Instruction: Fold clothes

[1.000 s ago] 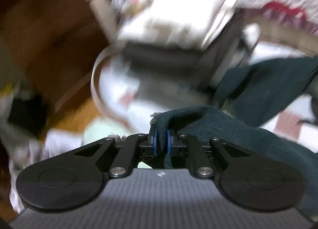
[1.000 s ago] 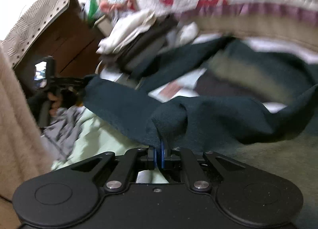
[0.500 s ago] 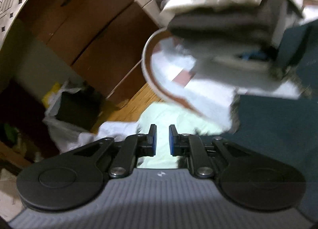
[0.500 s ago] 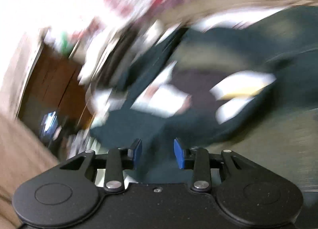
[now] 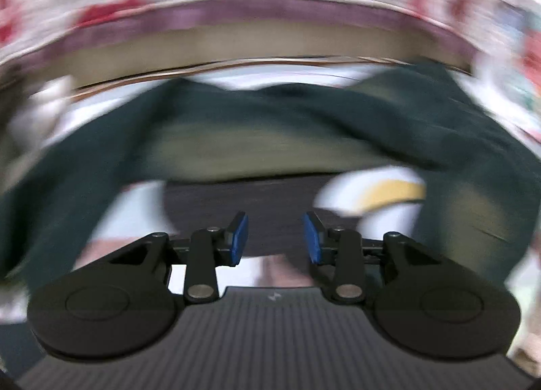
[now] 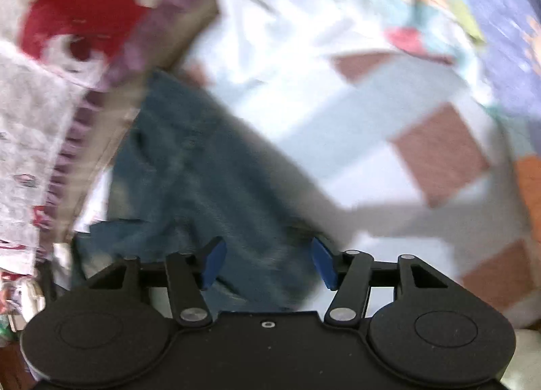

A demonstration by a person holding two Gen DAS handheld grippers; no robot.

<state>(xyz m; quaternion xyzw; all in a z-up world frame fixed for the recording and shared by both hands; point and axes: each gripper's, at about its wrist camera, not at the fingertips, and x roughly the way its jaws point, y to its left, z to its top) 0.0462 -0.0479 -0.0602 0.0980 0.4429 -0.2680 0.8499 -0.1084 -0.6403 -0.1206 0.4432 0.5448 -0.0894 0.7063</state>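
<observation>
A dark green garment [image 5: 270, 126] lies spread across the patchwork bed cover, blurred by motion in the left wrist view. My left gripper [image 5: 274, 237] is open and empty, just in front of the garment's near part. In the right wrist view the same garment [image 6: 203, 170] lies crumpled below and left of centre. My right gripper [image 6: 267, 263] is open and empty, right over the cloth's near end.
A patchwork bed cover [image 6: 389, 126] with white, blue and brown squares fills the right side. A white blanket with red figures and a purple border [image 6: 67, 51] hangs at the left and also runs along the back in the left wrist view [image 5: 270, 14].
Both grippers let go of the dark green garment and opened wide. Both cameras swung quickly, the left from the clothes pile to the bed, the right toward the bed cover.
</observation>
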